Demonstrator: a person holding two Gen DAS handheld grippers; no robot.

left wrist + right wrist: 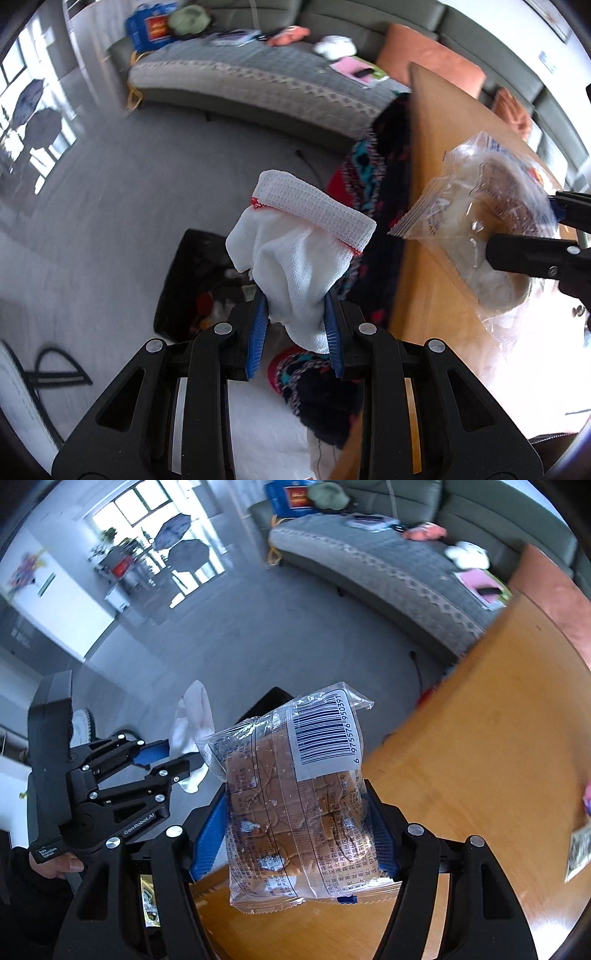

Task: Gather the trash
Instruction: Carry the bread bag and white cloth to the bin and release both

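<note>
My left gripper (297,317) is shut on a white knit glove with red trim (299,243) and holds it in the air over a black trash bin (184,280) on the floor beside the wooden table (436,155). My right gripper (295,834) is shut on a clear plastic bread bag with a barcode label (295,797), held above the table's edge (480,746). The bag (476,221) and the right gripper (554,236) show at the right of the left wrist view. The left gripper (177,760) and glove (192,723) show at the left of the right wrist view.
A dark patterned cloth (373,184) hangs off the table's left edge. A grey sofa (258,81) with cushions and clutter stands behind, across grey floor (110,192). A small wrapper (580,849) lies on the table at far right.
</note>
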